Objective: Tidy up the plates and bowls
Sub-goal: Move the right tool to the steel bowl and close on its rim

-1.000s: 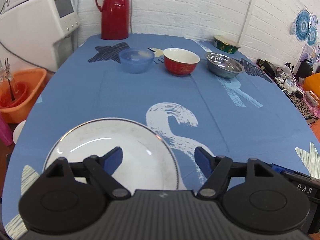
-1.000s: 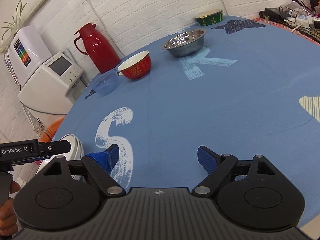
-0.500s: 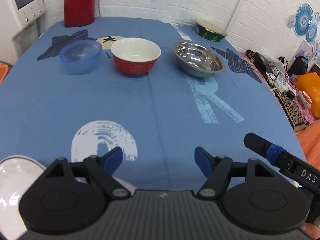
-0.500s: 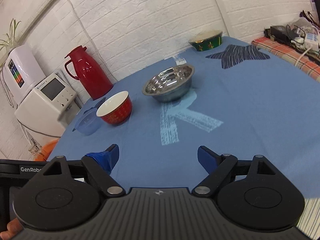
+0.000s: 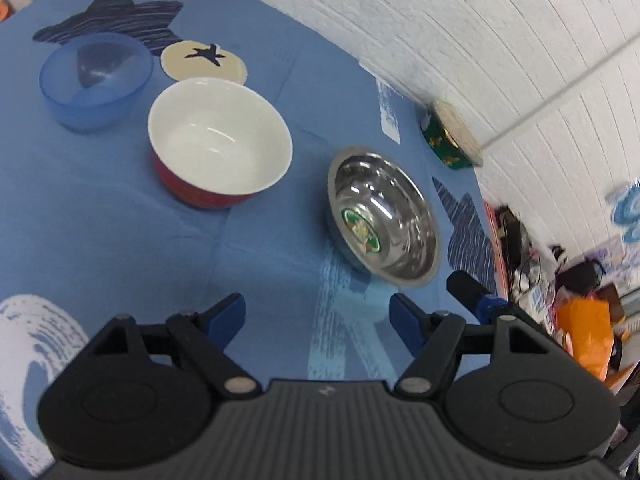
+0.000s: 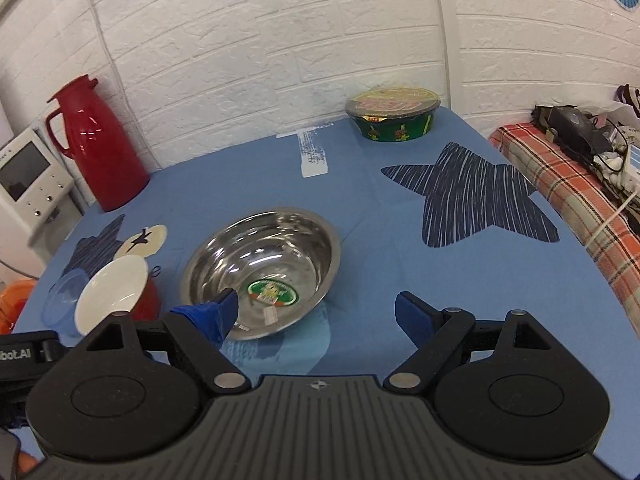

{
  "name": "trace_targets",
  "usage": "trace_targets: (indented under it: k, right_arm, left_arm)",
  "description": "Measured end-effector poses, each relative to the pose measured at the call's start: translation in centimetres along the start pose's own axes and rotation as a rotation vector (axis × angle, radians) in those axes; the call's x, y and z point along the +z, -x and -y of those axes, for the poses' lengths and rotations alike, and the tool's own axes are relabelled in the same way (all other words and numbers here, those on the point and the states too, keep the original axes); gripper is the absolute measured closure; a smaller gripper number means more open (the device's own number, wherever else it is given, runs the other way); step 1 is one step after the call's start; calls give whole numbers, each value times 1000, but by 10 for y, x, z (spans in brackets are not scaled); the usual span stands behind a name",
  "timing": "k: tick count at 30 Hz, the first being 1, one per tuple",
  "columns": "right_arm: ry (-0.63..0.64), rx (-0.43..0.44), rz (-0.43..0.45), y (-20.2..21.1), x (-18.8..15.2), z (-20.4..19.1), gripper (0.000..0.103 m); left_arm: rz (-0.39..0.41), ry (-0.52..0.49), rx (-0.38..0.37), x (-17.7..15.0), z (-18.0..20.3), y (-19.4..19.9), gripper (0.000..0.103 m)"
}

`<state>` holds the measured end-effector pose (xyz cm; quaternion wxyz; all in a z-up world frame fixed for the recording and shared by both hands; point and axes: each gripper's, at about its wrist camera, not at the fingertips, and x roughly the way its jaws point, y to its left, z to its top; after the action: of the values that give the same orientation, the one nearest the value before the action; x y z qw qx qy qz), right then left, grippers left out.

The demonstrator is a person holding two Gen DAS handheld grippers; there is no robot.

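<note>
Three bowls upright in a row on worktop [image 6: 400, 248]: blue bowl [image 5: 94, 80], red bowl [image 5: 220, 144], steel bowl [image 6: 260, 272]. Left gripper [image 5: 318, 316] and right gripper [image 6: 314, 314] both spread, empty. Right's left finger [image 6: 212, 314] overlaps steel bowl's rim; contact unclear.

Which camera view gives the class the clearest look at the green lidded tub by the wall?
The right wrist view: the green lidded tub sits upright, sharp and whole, printed lid and side visible. In the left wrist view the tub is small, blurred and tilted at the cloth's far edge.
</note>
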<state>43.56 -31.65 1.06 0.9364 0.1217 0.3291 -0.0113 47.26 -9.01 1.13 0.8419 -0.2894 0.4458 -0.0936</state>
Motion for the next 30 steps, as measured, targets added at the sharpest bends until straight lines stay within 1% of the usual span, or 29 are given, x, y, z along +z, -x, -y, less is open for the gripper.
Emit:
trace_targets:
  k: [3,6,8,10,11,13,14,16,18,19,21,24,26,28,29,30]
  right_arm:
    - [20,-30,-31,-30,13,3,30]
    - [40,-29,-54,-54,22,3,30]
    - [22,28,-83,-71,28,4,30]
    - [3,77,-92,-85,35,5,30]
    - [9,84,-90,-91,39,3,30]
    - [31,104,-102,-104,46,-2,30]
    - [31,118,-115,-110,47,-4,30]
    - [7,136,-143,-122,48,-4,30]
    - [-29,176,-183,-131,46,-4,29]
    - [-44,178,-175,-129,44,-4,29]
    - [-67,185,-186,-124,40,-4,29]
    - [-164,256,-232,-110,31,0,29]
    - [-217,304,-271,-96,19,0,29]
    - [-212,330,-303,-80,4,-6,29]
    - [-176,326,-316,-71,-3,-11,30]
    - [-131,303,-319,-61,-9,-18,30]
  left_arm:
    - [37,46,29,7,6,-18,31]
    - [18,82,38,9,11,-38,31]
    - [0,102,40,8,12,-50,31]
    - [-4,132,50,6,6,-54,31]
    - [12,150,38,5,0,-51,30]
    - [32,151,93,1,-6,-41,30]
    - [40,146,106,-1,-9,-37,30]
    - [40,155,99,0,-19,-30,30]
    - [22,169,105,3,-26,-29,30]
    - [12,182,101,3,-29,-28,30]
    - [4,201,101,3,-33,-26,30]
    - [18,214,107,0,-37,-18,30]
    - [32,201,115,-2,-39,-11,30]
    - [43,181,123,-5,-42,-4,30]
    - [45,176,125,-7,-44,-1,30]
    - [45,176,129,-10,-47,1,30]
